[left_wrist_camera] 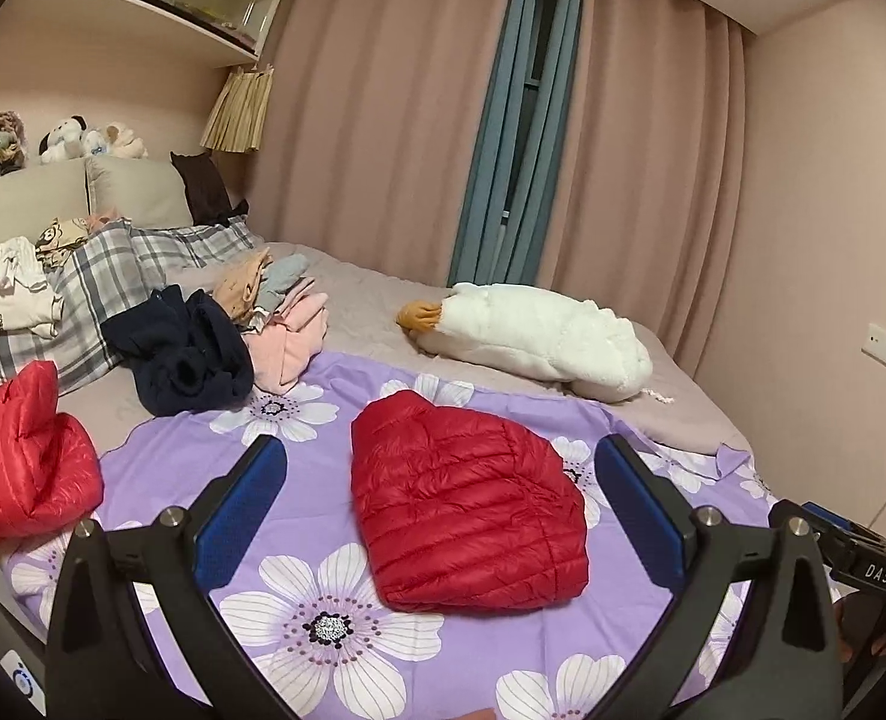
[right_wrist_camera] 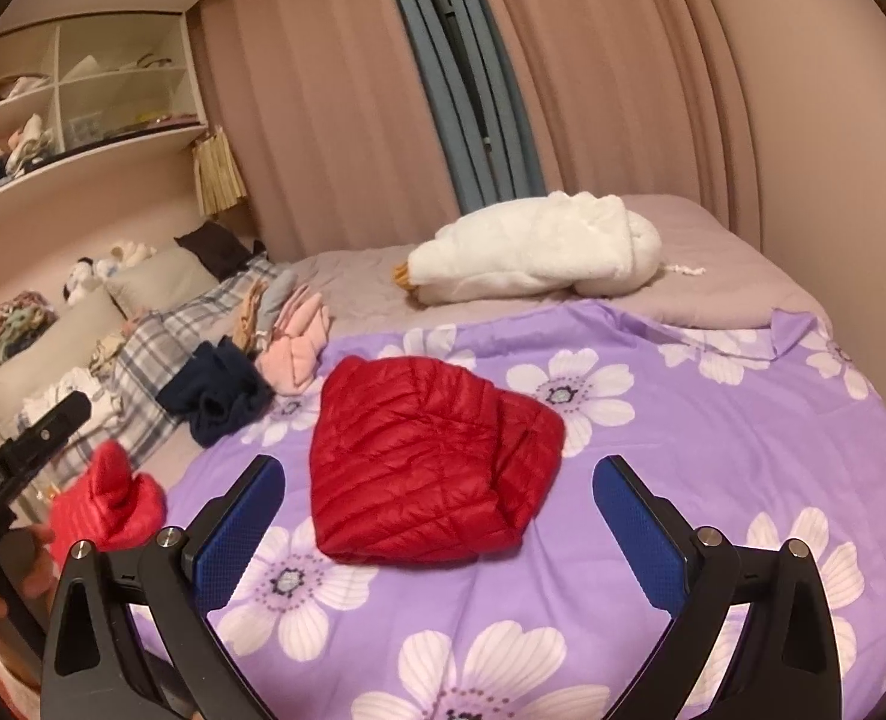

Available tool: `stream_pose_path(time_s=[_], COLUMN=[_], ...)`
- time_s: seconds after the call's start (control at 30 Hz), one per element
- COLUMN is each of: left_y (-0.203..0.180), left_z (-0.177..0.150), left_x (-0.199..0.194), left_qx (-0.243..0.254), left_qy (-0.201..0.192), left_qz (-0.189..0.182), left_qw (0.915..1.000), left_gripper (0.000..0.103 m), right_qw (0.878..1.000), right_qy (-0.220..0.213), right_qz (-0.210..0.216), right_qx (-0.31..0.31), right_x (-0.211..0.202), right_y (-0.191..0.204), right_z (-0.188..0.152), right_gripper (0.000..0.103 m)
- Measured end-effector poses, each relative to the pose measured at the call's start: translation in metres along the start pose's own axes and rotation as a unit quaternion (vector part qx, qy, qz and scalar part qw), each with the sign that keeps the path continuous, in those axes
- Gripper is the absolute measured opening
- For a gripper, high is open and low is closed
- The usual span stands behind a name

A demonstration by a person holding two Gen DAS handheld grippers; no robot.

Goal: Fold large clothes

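A red jacket [left_wrist_camera: 464, 504] lies folded into a compact bundle on the purple sheet [left_wrist_camera: 299, 540] spread over the near half of the bed [left_wrist_camera: 677, 396], roughly at the sheet's middle. Its edges look tucked in and nothing trails loose, so this piece seems finished. The bundle is only a little longer than it is wide; in the left wrist view its long axis runs from far-left to near-right, with a rounded narrow end pointing to the far side and a broader, squarer end toward the near side.

Both tools stand wide and empty. The left tool [left_wrist_camera: 440, 516] hangs short of the jacket with its blue pads either side of it in view, touching nothing; the right tool [right_wrist_camera: 437, 528] does the same.

More seems left to do. A second red garment [left_wrist_camera: 20, 462] sits crumpled at the near-left edge of the bed, off the sheet, and a dark navy piece [left_wrist_camera: 185, 354] lies in a heap just beyond the sheet's far-left corner, beside a pink pile [left_wrist_camera: 287, 336]. A white plush goose [left_wrist_camera: 539, 342] rests far-right, well apart from the jacket.
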State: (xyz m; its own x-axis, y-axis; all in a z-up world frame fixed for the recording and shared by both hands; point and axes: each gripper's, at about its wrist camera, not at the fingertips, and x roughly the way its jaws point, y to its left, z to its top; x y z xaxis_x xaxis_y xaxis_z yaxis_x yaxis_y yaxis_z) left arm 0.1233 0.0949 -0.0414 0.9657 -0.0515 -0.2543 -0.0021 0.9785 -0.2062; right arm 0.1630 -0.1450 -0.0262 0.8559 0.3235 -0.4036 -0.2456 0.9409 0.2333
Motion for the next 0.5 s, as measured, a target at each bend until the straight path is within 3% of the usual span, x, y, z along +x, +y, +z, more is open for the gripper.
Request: stream_pose_path(time_s=[0.3,0.5], left_y=[0.0018,-0.0020], left_z=[0.0013,-0.0001], left_x=[-0.0026,-0.0017], left_qx=[-0.015,0.004], left_qy=[0.015,0.015], left_qz=[-0.005,0.006], left_qw=[0.9998,0.9999], left_gripper=[0.103,0.103], right_qw=[1.000,1.000], right_qy=[0.005,0.012], right_qz=[-0.004,-0.009], right_qx=[-0.005,-0.014], right_x=[-0.0025,0.0015], right_y=[0.0038,0.0091], right_z=[-0.0011,-0.0037], right_gripper=[0.102,0.102])
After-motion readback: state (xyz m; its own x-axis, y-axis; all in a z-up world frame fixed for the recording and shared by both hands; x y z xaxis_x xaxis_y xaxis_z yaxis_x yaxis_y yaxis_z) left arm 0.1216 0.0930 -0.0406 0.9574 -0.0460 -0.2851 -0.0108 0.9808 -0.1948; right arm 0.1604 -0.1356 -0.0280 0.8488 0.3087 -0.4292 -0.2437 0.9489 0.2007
